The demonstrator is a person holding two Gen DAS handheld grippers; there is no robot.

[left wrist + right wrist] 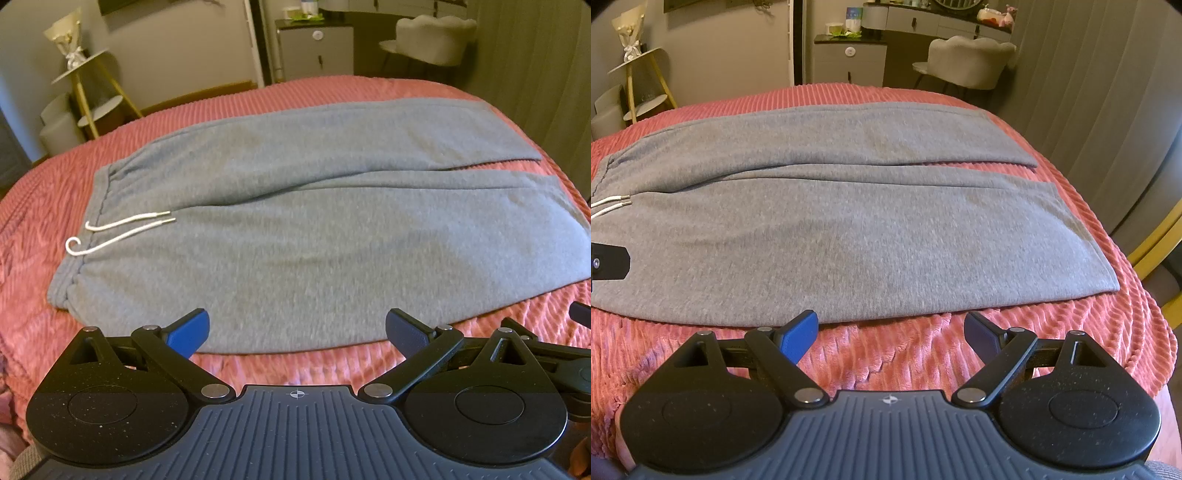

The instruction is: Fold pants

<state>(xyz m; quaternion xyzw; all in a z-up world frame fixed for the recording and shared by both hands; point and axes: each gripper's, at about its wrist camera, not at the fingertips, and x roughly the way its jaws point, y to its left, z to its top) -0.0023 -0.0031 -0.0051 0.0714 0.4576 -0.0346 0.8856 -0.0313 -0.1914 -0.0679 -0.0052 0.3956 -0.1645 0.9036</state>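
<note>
The grey knitted sweatpants [295, 221] lie spread flat across the coral ribbed bedspread [55, 206], waistband toward nine o'clock and leg ends toward three o'clock, with the two legs side by side and only a narrow seam of shadow between them. That looks like a deliberate start for folding: everything smoothed, nothing doubled over yet. The white drawstring cords [122, 230] rest loose on the front near the waistband. Both tools hover at the six o'clock edge of the garment, tipped down toward it. The left gripper [297, 330] has its blue-padded fingers [190, 332] spread wide and empty, just above the near hem; the right gripper [890, 334] is likewise released and holds nothing, poised over bare bedspread just short of the cloth. I would guess they are lining up to pinch the near leg's edge.
</note>
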